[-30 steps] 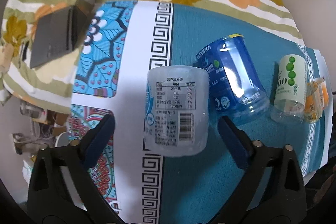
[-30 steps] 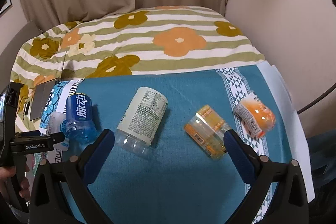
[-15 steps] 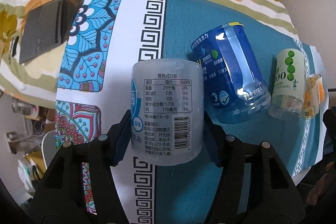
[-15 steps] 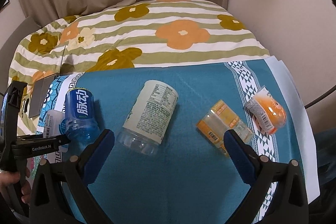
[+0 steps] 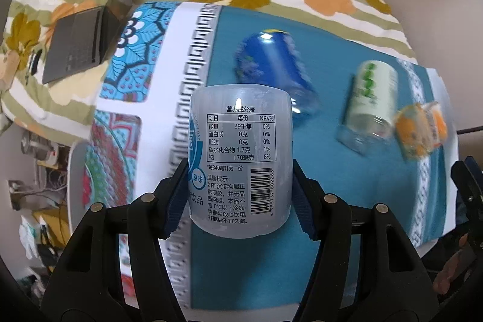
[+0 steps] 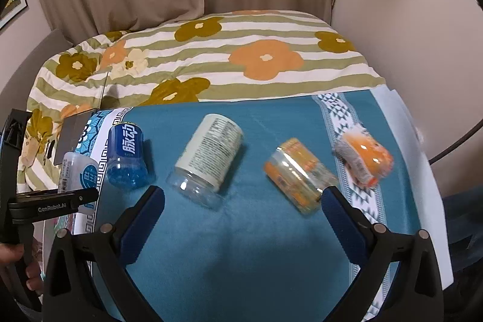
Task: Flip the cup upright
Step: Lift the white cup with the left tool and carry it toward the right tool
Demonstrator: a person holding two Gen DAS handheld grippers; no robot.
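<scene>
My left gripper (image 5: 240,198) is clamped on the frosted cup (image 5: 240,159), one blue pad against each side, its printed label facing the camera. From the right wrist view the cup (image 6: 79,174) sits at the left end of the teal cloth (image 6: 241,246). My right gripper (image 6: 241,207) has its fingers wide apart, holding nothing, above the cloth. The blue cup (image 6: 126,160), cream cup (image 6: 208,163) and two orange cups (image 6: 297,183) (image 6: 363,160) lie on their sides in a row.

Frosted white cup (image 5: 241,159); teal cloth (image 6: 241,246); blurred, seemingly orange cup (image 6: 363,160).
</scene>
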